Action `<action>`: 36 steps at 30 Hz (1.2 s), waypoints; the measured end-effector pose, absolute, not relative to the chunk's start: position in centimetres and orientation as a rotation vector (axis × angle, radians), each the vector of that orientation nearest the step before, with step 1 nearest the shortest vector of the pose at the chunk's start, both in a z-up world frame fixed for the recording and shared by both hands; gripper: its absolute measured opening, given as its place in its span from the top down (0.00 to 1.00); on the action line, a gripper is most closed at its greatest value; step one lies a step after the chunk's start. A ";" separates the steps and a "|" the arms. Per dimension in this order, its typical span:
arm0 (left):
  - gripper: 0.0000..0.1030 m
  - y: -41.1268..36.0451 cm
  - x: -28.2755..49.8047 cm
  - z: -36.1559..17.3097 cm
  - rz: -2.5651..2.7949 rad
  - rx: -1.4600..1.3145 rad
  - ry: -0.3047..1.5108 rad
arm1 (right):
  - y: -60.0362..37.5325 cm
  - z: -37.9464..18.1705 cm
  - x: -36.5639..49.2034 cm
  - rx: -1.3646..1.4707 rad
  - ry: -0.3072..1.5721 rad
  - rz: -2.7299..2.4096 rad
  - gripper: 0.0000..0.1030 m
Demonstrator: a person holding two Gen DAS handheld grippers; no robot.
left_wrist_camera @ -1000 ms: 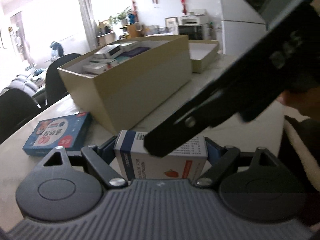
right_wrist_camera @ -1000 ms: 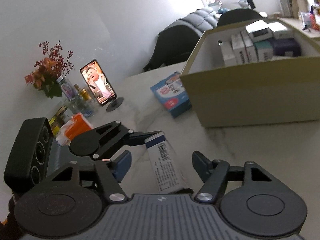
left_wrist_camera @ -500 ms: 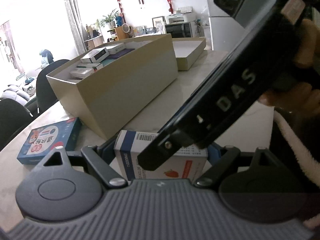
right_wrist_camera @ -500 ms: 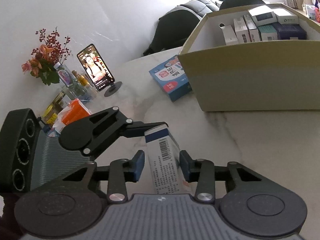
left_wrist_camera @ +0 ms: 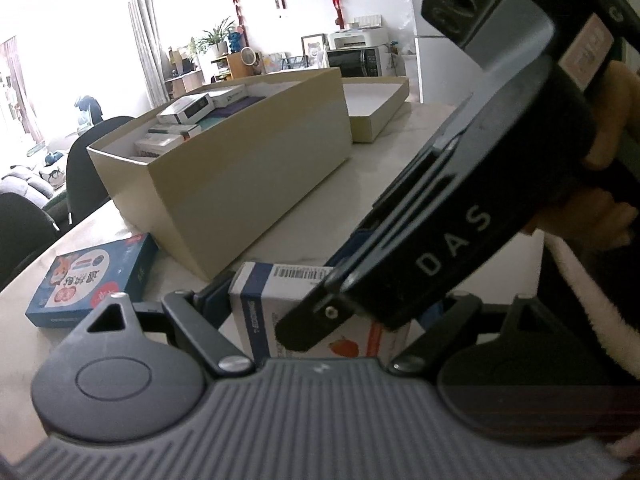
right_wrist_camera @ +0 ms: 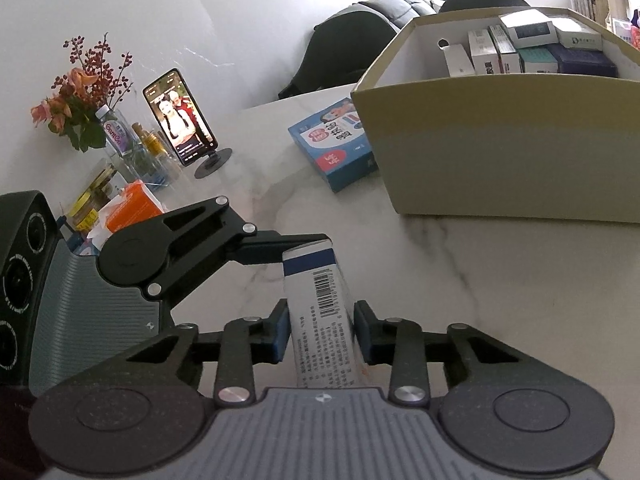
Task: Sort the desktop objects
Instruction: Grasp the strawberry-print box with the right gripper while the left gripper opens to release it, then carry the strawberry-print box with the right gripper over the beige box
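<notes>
between both claws the medicine box [right_wrist_camera: 320,320] lies lengthwise, right claw [right_wrist_camera: 320,334] just closed on it.

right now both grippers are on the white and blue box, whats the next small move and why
Probably ease the left hand-held gripper off. The right hand-held gripper has just been closing and now pinches the white and blue box across its narrow sides, so it can carry it alone toward the open cardboard box.

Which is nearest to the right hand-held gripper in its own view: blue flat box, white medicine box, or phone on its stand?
1. White medicine box, between the right hand-held gripper's fingers.
2. Blue flat box, ahead beside the carton.
3. Phone, far left by the wall.
</notes>
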State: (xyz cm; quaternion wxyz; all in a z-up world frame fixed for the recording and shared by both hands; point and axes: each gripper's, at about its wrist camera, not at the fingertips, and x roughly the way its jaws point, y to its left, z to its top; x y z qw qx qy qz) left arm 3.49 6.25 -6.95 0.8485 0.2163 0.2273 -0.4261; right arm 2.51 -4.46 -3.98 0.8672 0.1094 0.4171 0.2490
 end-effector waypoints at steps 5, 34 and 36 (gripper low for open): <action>0.05 6.4 3.5 -6.9 -0.894 0.447 0.479 | -4.9 -4.2 2.7 0.237 0.873 0.500 0.70; 0.00 8.0 5.0 -6.8 -0.772 0.346 0.500 | -10.0 -1.1 2.2 0.324 0.731 0.357 0.70; 0.00 8.3 5.4 -6.9 -0.746 0.324 0.511 | -10.2 -1.0 2.1 0.330 0.724 0.351 0.70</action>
